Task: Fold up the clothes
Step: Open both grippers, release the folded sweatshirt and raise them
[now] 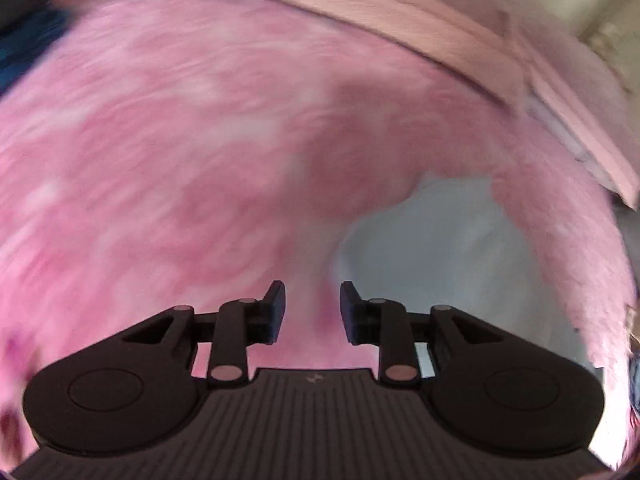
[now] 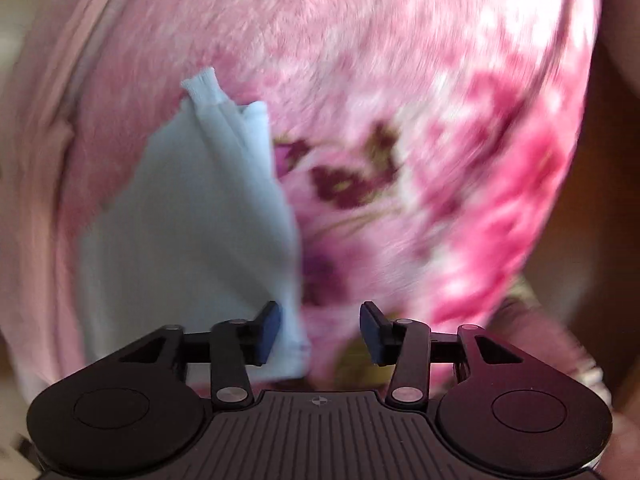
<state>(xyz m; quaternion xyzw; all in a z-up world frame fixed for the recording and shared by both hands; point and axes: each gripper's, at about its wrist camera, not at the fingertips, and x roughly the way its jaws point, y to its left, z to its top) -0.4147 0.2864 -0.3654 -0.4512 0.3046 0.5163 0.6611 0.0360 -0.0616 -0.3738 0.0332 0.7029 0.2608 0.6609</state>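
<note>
Black claws (image 1: 312,312) (image 2: 320,334) point steeply down, parted.

Parted left tongs (image 1: 312,312) above pink blanket (image 1: 180,152), white garment (image 1: 440,248).

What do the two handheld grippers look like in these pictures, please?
Both are matte black. The left gripper has two rounded housings, slim linkage arms with silver and copper-toned rivets, a ribbed central plate and dark flat pads. The right gripper has the same build, with blue pads and a small crosshair mark on its plate.

No readable text, label or number shows anywhere.
</note>
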